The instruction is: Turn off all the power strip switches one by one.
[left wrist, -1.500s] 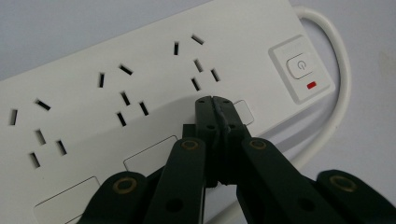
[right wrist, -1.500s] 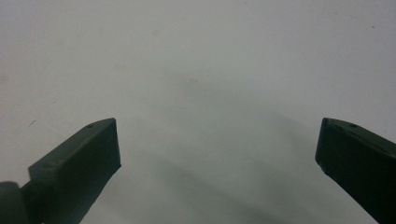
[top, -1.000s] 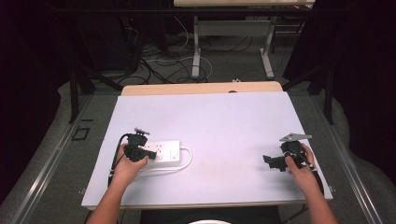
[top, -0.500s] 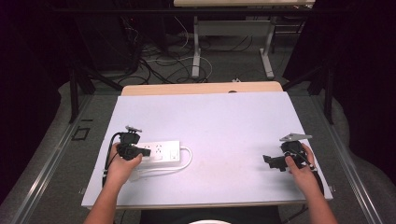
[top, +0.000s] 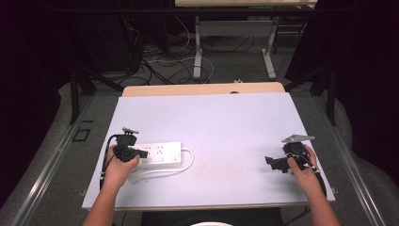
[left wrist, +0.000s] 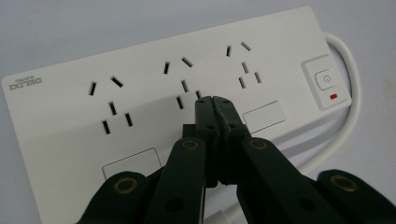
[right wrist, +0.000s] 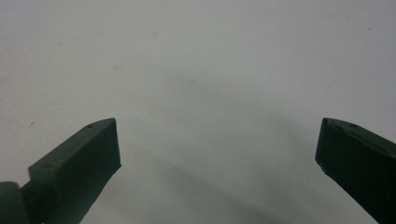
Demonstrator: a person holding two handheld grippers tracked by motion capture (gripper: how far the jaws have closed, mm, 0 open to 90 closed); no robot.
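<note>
A white power strip [top: 162, 154] lies flat on the left part of the table, its white cable [top: 188, 162] looping round its right end. My left gripper [top: 142, 153] sits over the strip's left end, held by a hand, jaws pointing right. In the left gripper view the jaws are shut with nothing between them, and the left gripper's tips [left wrist: 215, 100] hover just over the middle socket of the power strip [left wrist: 140, 70], left of its switch [left wrist: 324, 79]. My right gripper [top: 273, 164] rests near the table's right front, its jaws open over bare surface, as the right gripper [right wrist: 217, 135] shows in its own view.
The white tabletop [top: 226, 122] has a wooden strip [top: 202, 89] along its far edge. Beyond it are desk legs and tangled cables [top: 160, 61] on the floor. Dark curtains stand on both sides.
My left gripper has shifted slightly to the left over the power strip's end, still shut. The right gripper has stayed where it was.
</note>
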